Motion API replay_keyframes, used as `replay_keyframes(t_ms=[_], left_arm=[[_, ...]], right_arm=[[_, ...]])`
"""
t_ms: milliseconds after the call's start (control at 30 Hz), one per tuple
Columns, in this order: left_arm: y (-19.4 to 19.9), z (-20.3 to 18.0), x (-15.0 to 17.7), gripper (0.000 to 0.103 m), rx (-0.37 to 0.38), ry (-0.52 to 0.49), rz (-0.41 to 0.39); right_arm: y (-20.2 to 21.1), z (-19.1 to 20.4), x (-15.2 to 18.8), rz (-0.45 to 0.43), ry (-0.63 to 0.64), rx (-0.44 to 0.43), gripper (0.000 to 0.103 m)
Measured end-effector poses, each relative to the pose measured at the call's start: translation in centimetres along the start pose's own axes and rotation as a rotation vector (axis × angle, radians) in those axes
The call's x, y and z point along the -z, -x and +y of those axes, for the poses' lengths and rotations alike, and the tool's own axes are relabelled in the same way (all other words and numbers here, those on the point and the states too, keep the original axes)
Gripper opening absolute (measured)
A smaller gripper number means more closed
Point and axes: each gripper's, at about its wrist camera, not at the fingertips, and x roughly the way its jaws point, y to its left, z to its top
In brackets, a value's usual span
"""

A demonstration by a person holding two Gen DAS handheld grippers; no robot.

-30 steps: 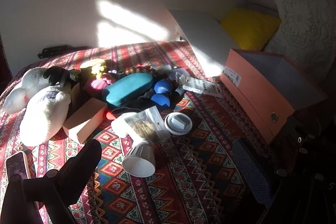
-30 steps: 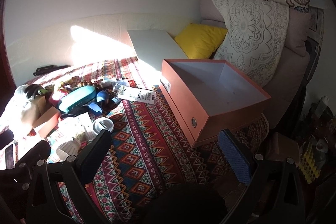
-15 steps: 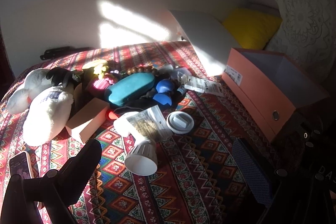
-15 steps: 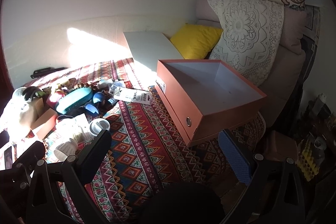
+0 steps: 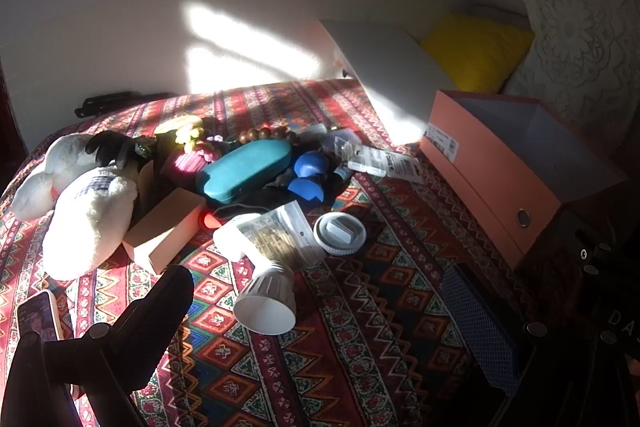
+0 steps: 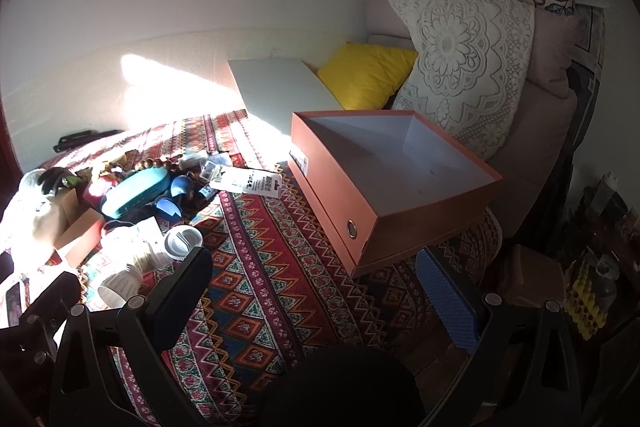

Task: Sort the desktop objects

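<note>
A pile of small objects lies on the patterned blanket (image 5: 360, 327): a teal glasses case (image 5: 246, 171), two blue balls (image 5: 308, 175), a string of wooden beads (image 5: 268, 135), a white round lid (image 5: 339, 233), a printed packet (image 5: 276, 235), a tan box (image 5: 166, 227) and a tipped white paper cup (image 5: 266, 301). My left gripper (image 5: 320, 311) is open, just short of the cup. My right gripper (image 6: 316, 299) is open and holds nothing, hovering over bare blanket in front of the open orange box (image 6: 392, 183). The pile with the case (image 6: 134, 191) is to its left.
White plush toys (image 5: 88, 223) and a phone (image 5: 36, 315) lie at the left edge. A blister pack (image 5: 384, 163) sits near the orange box (image 5: 516, 171). A white board (image 6: 280, 87), yellow pillow (image 6: 364, 75) and lace cushion (image 6: 460, 63) stand behind it. The bed edge drops off on the right.
The right gripper's view has drifted slightly rightward, so the orange box sits a little further left in it. The left gripper has barely moved. Both stay open.
</note>
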Motion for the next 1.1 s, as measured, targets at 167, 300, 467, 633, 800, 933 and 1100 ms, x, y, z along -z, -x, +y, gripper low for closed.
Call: replay_keyframes(t_ms=[167,300,467,633,800,933,1100], left_arm=[[0.1,-0.3,0.2,0.103,0.002,-0.006,-0.001],[0.1,-0.3,0.2,0.103,0.002,-0.008,-0.002],[0.0,-0.3,0.2,0.103,0.002,-0.009,-0.001],[-0.1,-0.3,0.3,0.103,-0.002,-0.013,0.002],[-0.6,0.4,0.4,0.103,-0.015,-0.007,0.011],[-1.4,1.4,0.6,0.103,-0.043,0.001,0.023],[-2.3,2.7,1.4,0.103,-0.129,-0.053,0.017]], right_arm=[[0.1,-0.2,0.1,-0.001,-0.001,0.001,0.103],[0.1,-0.2,0.1,0.002,-0.001,0.002,0.103],[0.0,-0.3,0.1,0.003,-0.003,0.005,0.103],[0.1,-0.3,0.2,0.003,-0.004,-0.005,0.103],[-0.5,-0.3,0.3,0.006,-0.007,-0.028,0.103],[-1.4,0.2,0.5,0.021,-0.011,-0.088,0.103],[-2.3,1.5,0.8,0.018,0.026,-0.167,0.103]])
